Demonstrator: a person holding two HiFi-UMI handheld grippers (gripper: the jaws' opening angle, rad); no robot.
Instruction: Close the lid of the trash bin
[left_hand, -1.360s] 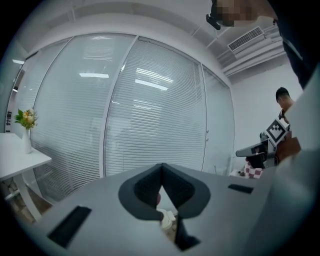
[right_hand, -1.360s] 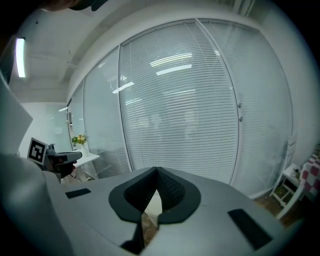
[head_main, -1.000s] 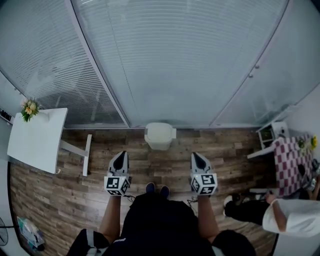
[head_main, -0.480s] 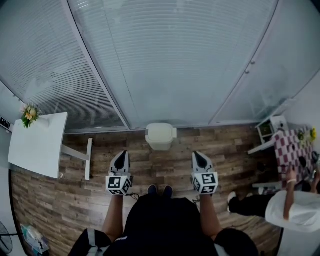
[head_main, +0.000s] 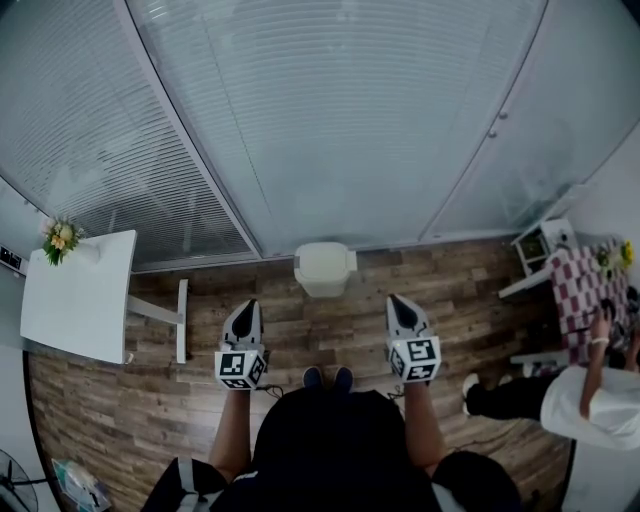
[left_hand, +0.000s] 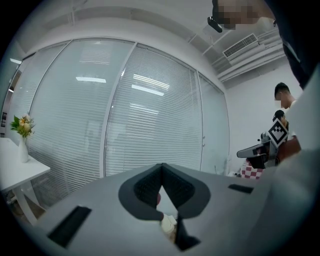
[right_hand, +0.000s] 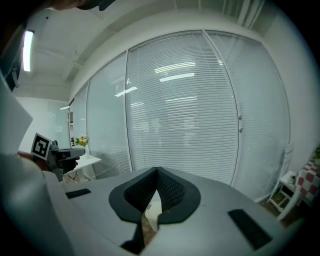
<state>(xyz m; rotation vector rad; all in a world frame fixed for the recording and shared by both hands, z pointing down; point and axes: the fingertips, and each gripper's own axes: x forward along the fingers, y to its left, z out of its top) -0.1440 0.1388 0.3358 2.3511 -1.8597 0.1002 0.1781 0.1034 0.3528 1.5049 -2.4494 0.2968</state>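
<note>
Starting closest in: the person is standing on the wood floor (head_main: 330, 325) with their shoes (head_main: 328, 378) pointed straight at the bin, one tool in each hand held out at about waist level.

The left tool (head_main: 246, 308) is clenched, tips pressed together with nothing pinched between them. The right tool (head_main: 398, 302) is the same, fully closed and empty. Both aim forward and only slightly down, side by side with a gap between them. To me that looks like a neutral carrying pose, not a reach. They're well apart from anything and touching nothing.

A bit further out, the trash bin (head_main: 323, 268) sits centred between the two tools' lines of sight. It's pushed up against the foot of the glass wall with blinds (head_main: 330, 130), I'd guess to keep it out of the walkway. From above its top reads as one flat pale surface, which looks to me like the lid lying down. It's small in the picture though, so I won't swear to it. If it really is down, the bin already sits the way the task wants. If it's only partly down, closed tips would be a sensible shape for pressing on it.

Off to the sides there's a white worktop (head_main: 75, 300) with flowers (head_main: 58, 240) at its far corner on the left. Another person (head_main: 590, 405) is busy near a checked table (head_main: 580, 290) on the right, well clear of the bin.
</note>
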